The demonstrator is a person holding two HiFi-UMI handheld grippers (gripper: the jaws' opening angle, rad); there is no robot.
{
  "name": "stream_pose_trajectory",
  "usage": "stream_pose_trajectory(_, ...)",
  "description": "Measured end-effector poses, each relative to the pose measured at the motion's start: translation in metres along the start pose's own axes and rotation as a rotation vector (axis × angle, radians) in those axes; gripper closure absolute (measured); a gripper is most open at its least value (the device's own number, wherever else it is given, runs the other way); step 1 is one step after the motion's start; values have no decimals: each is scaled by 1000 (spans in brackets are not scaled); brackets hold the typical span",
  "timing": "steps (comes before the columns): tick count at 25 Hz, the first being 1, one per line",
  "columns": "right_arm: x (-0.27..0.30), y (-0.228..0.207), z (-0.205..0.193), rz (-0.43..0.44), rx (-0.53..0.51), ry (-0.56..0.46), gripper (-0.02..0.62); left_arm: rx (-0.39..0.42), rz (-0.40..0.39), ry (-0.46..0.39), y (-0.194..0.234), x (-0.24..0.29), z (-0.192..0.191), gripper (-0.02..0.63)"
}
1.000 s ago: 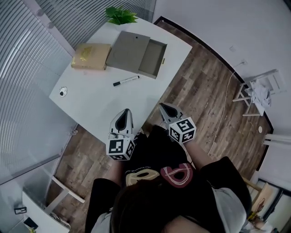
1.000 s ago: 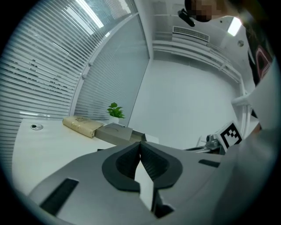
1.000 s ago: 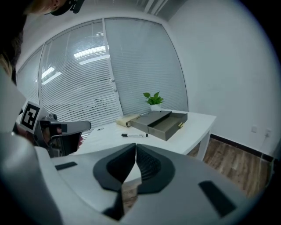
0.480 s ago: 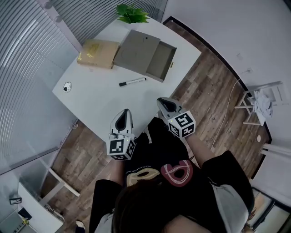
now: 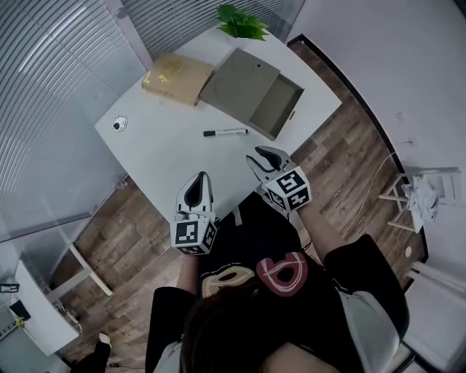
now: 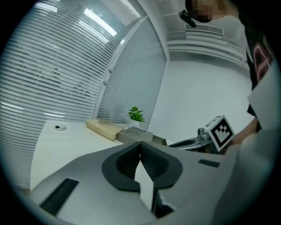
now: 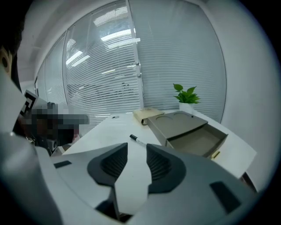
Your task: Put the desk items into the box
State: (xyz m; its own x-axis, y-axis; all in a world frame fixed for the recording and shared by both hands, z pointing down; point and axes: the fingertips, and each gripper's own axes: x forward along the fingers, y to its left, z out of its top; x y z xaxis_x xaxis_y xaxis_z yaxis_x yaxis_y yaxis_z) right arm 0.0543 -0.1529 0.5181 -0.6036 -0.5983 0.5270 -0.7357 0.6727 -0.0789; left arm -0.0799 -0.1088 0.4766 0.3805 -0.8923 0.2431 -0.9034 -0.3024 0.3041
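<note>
Spreading the right gripper's (image 5: pixel 263 154) jaws at centre frame, nothing between them. Holding the left gripper (image 5: pixel 197 180) closed and empty, lower left of it. Looking across bare white table (image 5: pixel 160 156) to the marker (image 5: pixel 226 132) just above, unobstructed. Passing the open box (image 5: pixel 247 76) higher up, brown packet (image 5: pixel 177 76) to its left, plant (image 5: pixel 242 22) at the top edge.

No legible word, brand or number is being shown anywhere. Only black-and-white square patterns are being displayed on the left marker cube (image 5: pixel 193 234) and the right marker cube (image 5: pixel 291 193). Print on the tan package (image 5: pixel 177 76) is being rendered too small to read.
</note>
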Motion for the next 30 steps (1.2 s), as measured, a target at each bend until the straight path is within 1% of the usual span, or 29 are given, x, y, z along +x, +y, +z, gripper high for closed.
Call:
stream_pose_trajectory(2,9,-2,3,18,-30,20,442,-2,28,-6,4,-1,1,589)
stream_pose_trajectory(3,13,-4,4,23,-50,32,437,-3,41,-8,5,-1,1,589)
stream_pose_trajectory(8,32,-14,17,38,-131,66,437,-11,97,-22,12,0,4,589)
stream_pose_trajectory(14,55,-13,25,115,-228,128,422,-20,174,-42,22,0,7,589)
stream_pose_trajectory(17,67,-12,22,143,-280,177,414,-34,215,-50,28,-1,7,589)
stream_pose_trajectory(23,87,-8,15,219,-424,305,414,-61,270,-67,35,1,6,589)
stream_pose_trajectory(25,92,-8,16,227,-465,336,414,-71,290,-75,37,1,5,589)
stream_pose_trajectory(28,101,-10,15,234,-502,377,413,-78,315,-81,41,1,5,589)
stream_pose_trajectory(30,107,-10,14,252,-505,404,397,-82,330,-82,44,1,5,589)
